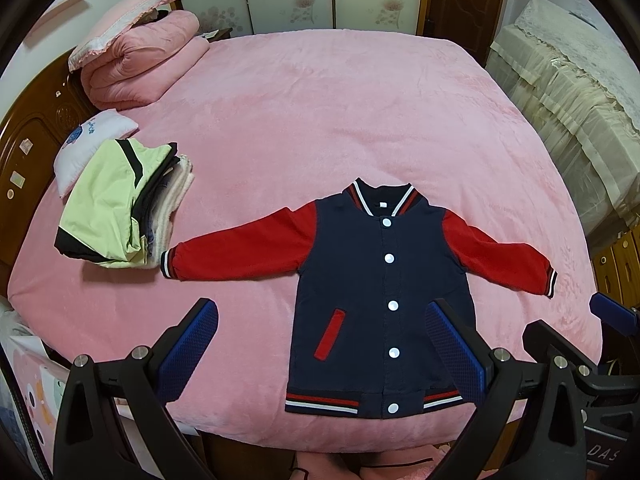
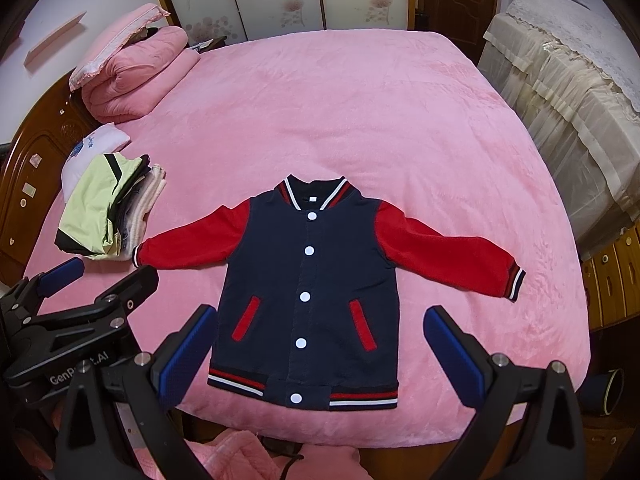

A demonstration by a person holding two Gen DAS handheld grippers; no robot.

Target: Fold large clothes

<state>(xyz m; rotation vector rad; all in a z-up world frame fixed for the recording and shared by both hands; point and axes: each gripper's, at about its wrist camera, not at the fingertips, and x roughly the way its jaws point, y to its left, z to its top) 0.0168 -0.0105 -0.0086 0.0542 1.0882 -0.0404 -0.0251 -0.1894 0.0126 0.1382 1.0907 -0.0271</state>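
A navy baseball jacket (image 1: pixel 352 280) (image 2: pixel 288 276) with red sleeves and white snap buttons lies flat, front up, near the front edge of the pink bed (image 1: pixel 320 112) (image 2: pixel 328 112). Both sleeves are spread outward. My left gripper (image 1: pixel 320 332) hovers open above the jacket's lower left part, holding nothing. My right gripper (image 2: pixel 320 340) hangs open over the jacket's hem area, also with nothing in it. The left gripper (image 2: pixel 96 280) shows at the left of the right wrist view. The right gripper's blue fingertip (image 1: pixel 608 312) shows at the right edge of the left wrist view.
A stack of folded clothes (image 1: pixel 120 208) (image 2: pixel 108 208) with a pale green top sits by the left sleeve cuff. A small white pillow (image 1: pixel 92 140) and a folded pink quilt (image 1: pixel 136 64) lie at the headboard side. A lace-covered cabinet (image 1: pixel 580 100) stands at the right.
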